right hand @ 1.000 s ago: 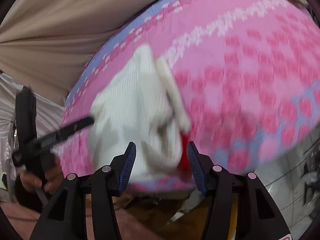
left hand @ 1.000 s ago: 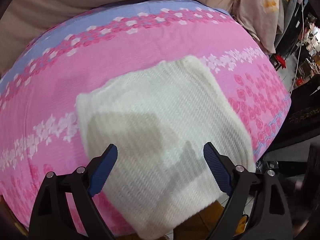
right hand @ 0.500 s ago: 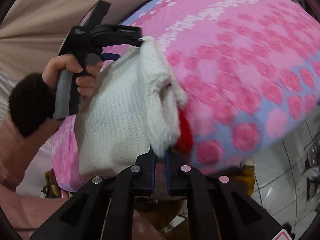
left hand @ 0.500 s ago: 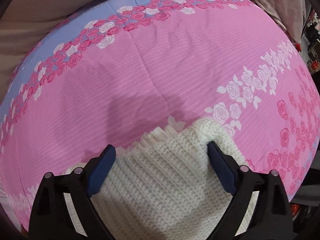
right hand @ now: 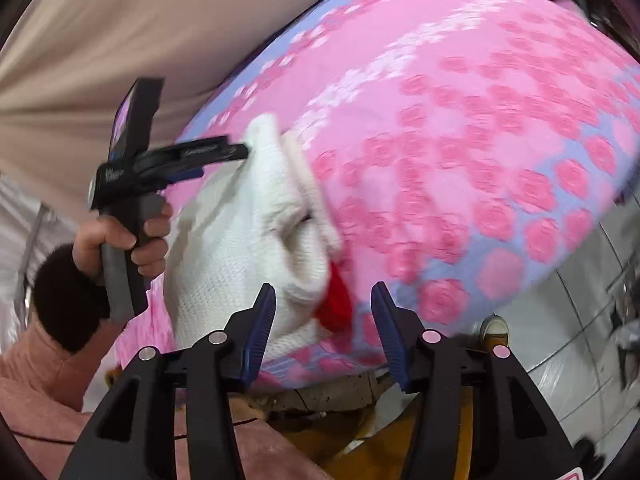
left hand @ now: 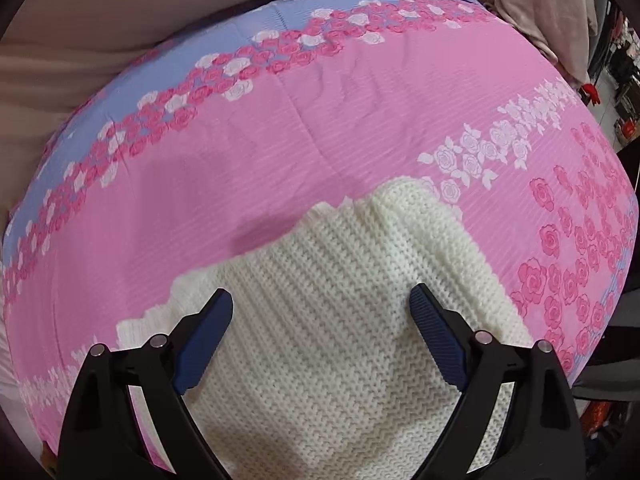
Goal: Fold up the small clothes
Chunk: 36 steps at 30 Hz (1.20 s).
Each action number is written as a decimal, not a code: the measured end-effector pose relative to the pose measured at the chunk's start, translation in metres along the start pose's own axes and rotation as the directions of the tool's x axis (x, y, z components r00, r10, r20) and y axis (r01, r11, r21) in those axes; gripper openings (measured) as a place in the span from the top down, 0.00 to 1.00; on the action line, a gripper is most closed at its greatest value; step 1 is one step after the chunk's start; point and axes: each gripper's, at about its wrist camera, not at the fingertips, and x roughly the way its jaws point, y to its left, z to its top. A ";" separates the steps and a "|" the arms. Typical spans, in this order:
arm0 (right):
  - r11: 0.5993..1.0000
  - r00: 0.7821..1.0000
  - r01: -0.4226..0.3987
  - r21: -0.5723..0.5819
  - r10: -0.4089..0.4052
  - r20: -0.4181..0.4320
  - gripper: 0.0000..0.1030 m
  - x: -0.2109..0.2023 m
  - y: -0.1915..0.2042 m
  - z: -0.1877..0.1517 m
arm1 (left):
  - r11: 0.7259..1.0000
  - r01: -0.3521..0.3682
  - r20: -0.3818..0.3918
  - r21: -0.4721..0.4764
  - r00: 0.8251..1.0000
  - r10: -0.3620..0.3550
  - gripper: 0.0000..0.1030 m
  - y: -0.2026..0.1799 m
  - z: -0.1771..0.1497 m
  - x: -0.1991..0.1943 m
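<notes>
A small cream-white knitted garment (left hand: 340,320) lies folded on the pink floral bed cover (left hand: 280,140) near its front edge. My left gripper (left hand: 320,316) is open and hovers over the garment, its blue pads apart. In the right wrist view the same garment (right hand: 248,248) shows with a thick folded edge and a red part (right hand: 336,304) at its near corner. My right gripper (right hand: 323,320) is open just in front of that corner and holds nothing. The left gripper (right hand: 160,164), held in a hand, shows above the garment's far end.
The bed cover (right hand: 480,140) has a lilac band with roses and drops off at the near edge. Beige fabric (left hand: 80,40) lies behind the bed. A tiled floor (right hand: 580,300) and a shoe (right hand: 494,326) show at the right. Cluttered shelves (left hand: 624,80) stand far right.
My right gripper was shut on the garment's near corner half a second ago and is now open and drawn back. My left gripper has moved slightly back over the garment.
</notes>
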 end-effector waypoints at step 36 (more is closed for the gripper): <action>0.952 0.990 0.055 -0.300 -0.090 -0.105 0.87 0.142 0.086 0.160 | 0.864 0.198 -0.039 -0.462 0.969 -0.243 0.13 0.131 -0.145 -0.032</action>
